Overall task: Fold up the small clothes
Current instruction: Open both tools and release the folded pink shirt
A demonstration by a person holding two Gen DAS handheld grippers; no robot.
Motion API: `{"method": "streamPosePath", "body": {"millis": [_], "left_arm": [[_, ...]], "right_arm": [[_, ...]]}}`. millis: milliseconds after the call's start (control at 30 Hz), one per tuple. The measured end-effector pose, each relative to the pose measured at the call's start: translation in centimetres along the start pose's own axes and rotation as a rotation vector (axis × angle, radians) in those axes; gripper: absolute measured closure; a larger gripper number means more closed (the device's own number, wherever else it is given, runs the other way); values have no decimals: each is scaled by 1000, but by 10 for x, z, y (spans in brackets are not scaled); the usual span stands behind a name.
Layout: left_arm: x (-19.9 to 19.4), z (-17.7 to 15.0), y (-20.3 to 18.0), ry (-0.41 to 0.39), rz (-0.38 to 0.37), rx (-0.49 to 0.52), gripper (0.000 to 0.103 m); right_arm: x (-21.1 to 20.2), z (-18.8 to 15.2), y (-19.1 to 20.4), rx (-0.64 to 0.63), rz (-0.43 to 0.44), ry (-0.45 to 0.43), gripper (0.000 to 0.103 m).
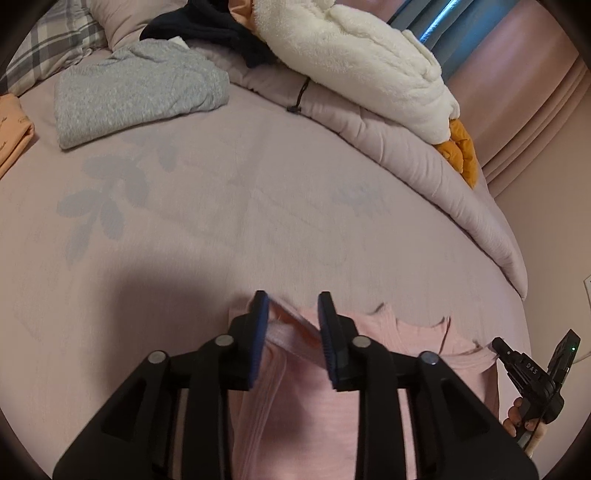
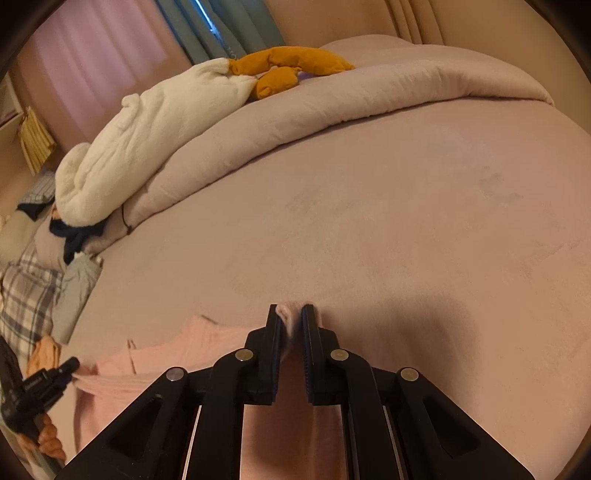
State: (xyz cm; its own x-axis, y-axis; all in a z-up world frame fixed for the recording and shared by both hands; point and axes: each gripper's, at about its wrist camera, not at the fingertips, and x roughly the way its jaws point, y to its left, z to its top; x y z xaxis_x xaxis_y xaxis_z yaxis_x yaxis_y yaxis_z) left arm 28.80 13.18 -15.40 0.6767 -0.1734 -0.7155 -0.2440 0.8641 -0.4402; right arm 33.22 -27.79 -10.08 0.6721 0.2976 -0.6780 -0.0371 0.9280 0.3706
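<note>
Lying flat at the near edge of the bed (image 1: pixel 258 221) is one pink garment (image 1: pixel 295 406), spread under both tools. Two grippers work on it. The left gripper (image 1: pixel 293 306) has its blue pads apart, with a folded pink edge lying in the gap between them; neither pad seems to press on the cloth, though the angle is poor. The right gripper (image 2: pixel 291 317) is pinched tight on a small tuft of the same pink garment (image 2: pixel 166 354), which pokes up past its fingertips.

Each camera catches the other tool at the frame's edge, with a hand (image 1: pixel 515 417) wrapped round its handle.

Farther up the bed lie the other clothes. One grey folded piece (image 1: pixel 136 92) sits flat on the sheet. One orange folded piece (image 1: pixel 13 129) lies at the far left edge, well apart from the pink one. One dark garment (image 1: pixel 221 33) is bunched near the pillows. One white fleece (image 1: pixel 354 66) is heaped on the rolled duvet (image 1: pixel 424 177), with one mustard piece (image 1: pixel 460 147) just beside its lower end. One plaid pillow (image 1: pixel 48 44) rests at the head. One thin black cord (image 1: pixel 301 96) hangs over the duvet's fold. Blue curtains (image 1: pixel 436 26) hang behind.
</note>
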Motion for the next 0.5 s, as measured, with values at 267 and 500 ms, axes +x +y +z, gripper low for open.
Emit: {"method": "streamPosePath", "body": {"millis": [267,500], "left_arm": [[-12,2,9,-46,63,-10,36],[-35,-19,14,-27,98,31,23]], "right_arm": [[-19,8,-5,33,-60,-93,62],[-57,-9,-15,28,-55,-103,62]]}}
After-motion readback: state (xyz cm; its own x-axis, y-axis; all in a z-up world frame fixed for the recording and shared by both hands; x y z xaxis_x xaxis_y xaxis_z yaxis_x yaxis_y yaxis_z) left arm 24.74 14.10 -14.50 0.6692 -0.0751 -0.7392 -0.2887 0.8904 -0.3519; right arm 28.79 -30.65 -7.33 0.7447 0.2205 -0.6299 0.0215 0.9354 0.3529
